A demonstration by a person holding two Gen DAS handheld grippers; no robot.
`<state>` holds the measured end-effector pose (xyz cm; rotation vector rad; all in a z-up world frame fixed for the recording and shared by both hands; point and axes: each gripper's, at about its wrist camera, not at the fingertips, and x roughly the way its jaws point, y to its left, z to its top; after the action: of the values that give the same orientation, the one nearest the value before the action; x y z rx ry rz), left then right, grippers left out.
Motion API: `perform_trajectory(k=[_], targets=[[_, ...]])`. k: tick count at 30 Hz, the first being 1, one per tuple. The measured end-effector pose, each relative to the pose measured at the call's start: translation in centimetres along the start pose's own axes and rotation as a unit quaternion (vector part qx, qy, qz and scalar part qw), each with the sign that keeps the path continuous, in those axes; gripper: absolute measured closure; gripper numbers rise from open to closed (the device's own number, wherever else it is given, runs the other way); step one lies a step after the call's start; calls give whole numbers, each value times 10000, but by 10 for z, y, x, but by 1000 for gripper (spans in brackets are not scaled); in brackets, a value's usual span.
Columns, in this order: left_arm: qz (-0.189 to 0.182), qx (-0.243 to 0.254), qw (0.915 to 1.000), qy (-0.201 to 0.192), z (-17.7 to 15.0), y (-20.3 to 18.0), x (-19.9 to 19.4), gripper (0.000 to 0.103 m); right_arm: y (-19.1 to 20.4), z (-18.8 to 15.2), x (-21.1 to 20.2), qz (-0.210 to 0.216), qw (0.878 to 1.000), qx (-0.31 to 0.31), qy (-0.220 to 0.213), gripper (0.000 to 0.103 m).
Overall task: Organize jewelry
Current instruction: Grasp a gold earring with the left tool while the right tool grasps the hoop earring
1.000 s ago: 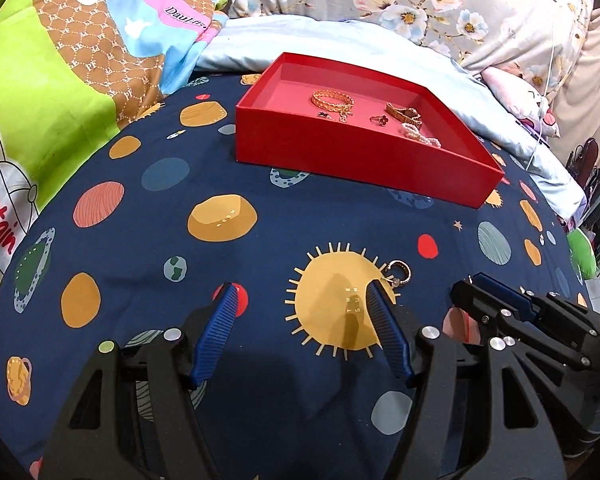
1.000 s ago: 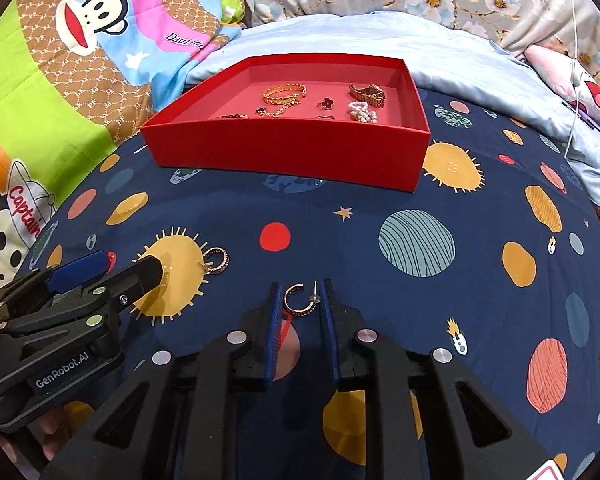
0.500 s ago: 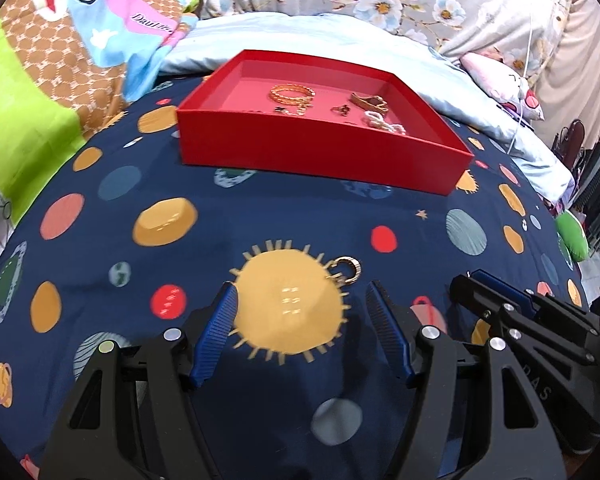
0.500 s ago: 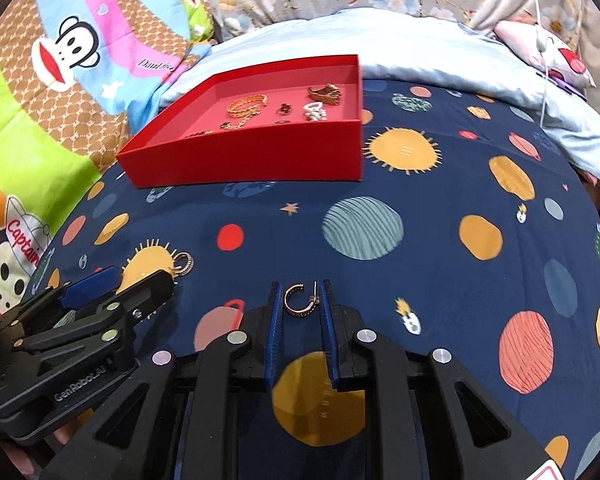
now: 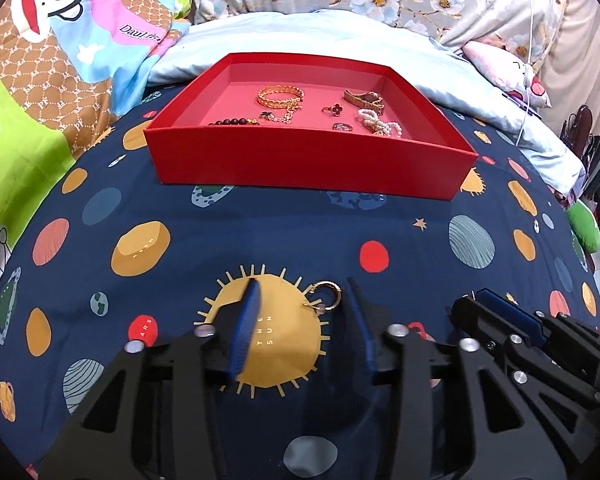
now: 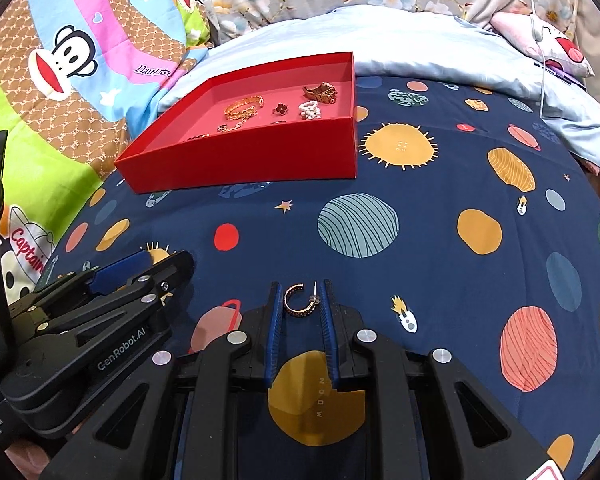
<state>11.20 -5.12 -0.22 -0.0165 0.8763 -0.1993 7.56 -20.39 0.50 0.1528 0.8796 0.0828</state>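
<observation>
A gold hoop earring lies on the yellow sun print of the bedspread. My left gripper is open and low around it, with the earring close to the right finger. My right gripper is shut on a second rose-gold hoop earring and holds it above the bedspread. The red tray stands farther back and holds a gold bracelet, a pearl piece, rings and other jewelry. The tray also shows in the right wrist view, up left of the right gripper.
The navy planet-print bedspread covers the bed. A cartoon monkey quilt lies at the left, a pale blue blanket and floral pillows behind the tray. The left gripper body sits left of my right gripper.
My left gripper has moved right and forward so the loose earring now lies between its fingers, and the fingers have narrowed. My right gripper has swung right, still holding its earring.
</observation>
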Motion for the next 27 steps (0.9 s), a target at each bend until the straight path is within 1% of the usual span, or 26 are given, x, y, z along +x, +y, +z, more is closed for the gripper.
perform_trajectory(k=[2,4,6,8,13,18,27], targets=[[-5,23,10000,2,0,-1,0,71,0,0,0,10,10000,5,3,85],[-18,46,10000,2,0,-1,0,77,1,0,1,11,10000,4,4,85],[-35,59,10000,6,0,-2,0,84,1,0,1,12,10000,6,5,85],[-64,45,10000,6,0,-1,0,86,1,0,1,16,10000,10,4,85],[-214,-57,9998,-2,-1,5,-2,87,1,0,-1,47,10000,22,-18,85],[-226,-109,9997,14,-5,12,-8,87,1,0,-3,79,9999,25,-74,85],[-271,-352,9990,25,-11,31,-24,87,2,0,-7,99,9999,25,-136,85]])
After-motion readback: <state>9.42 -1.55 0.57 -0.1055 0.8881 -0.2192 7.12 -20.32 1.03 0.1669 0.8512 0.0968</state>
